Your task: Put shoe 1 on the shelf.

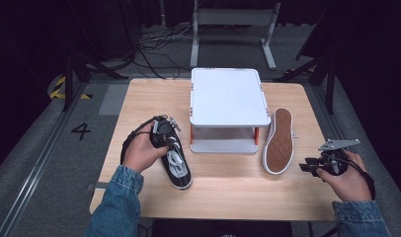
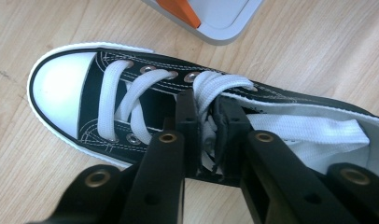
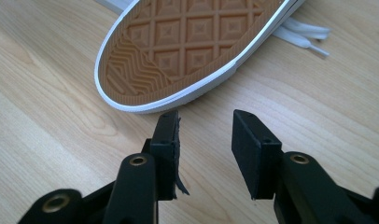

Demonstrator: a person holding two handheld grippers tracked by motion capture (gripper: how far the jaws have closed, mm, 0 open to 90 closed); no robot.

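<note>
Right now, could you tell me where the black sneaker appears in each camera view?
High view: the black sneaker lies left of centre on the table, under the left gripper.
Left gripper view: it spans the frame, white toe cap at left, jaws shut on its laces.
Right gripper view: not in it.
Shared landmark: the grey stand with orange legs.

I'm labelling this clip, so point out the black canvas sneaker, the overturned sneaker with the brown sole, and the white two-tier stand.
Black canvas sneaker (image 2: 61, 88), left gripper view, white toe cap.
Overturned brown-soled sneaker (image 1: 280, 140), high view, mid sole.
White two-tier stand (image 1: 228, 96), high view, top shelf.
</note>
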